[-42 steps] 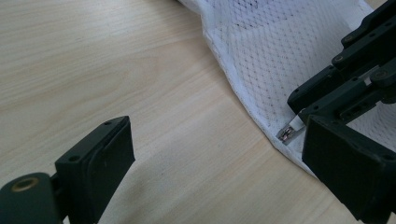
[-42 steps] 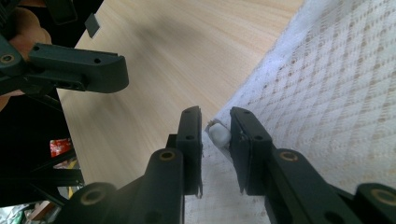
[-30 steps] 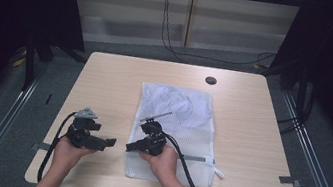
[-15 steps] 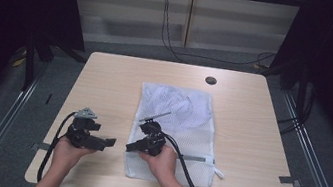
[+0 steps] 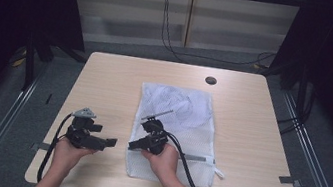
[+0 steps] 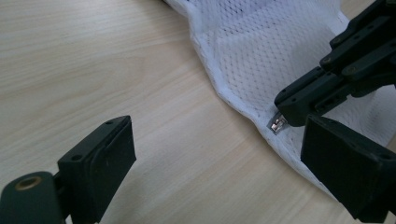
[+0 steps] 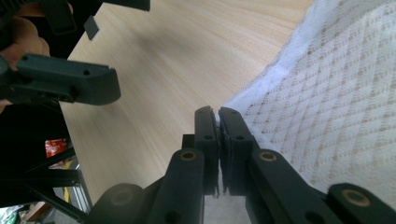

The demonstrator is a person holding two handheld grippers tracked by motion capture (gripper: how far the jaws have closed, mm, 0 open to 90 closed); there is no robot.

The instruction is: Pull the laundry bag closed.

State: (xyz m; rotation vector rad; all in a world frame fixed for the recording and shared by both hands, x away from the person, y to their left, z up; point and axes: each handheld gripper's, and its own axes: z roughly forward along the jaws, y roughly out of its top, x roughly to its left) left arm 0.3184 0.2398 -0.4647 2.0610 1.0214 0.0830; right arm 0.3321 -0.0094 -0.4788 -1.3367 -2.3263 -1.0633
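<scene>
White mesh laundry bag point(image 5: 177, 125), flat on table, left edge pinched

Light wooden table point(image 5: 106, 79), white mesh bag point(image 5: 178, 120) lying flat on it, right gripper point(image 5: 132, 145) at the bag's left edge, left gripper point(image 5: 111, 142) just beside, off the bag, cables trailing toward the person.

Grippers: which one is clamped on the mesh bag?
The right gripper: its jaws have just closed on the near-left edge of the white mesh bag. The left gripper stands open over bare table.
</scene>
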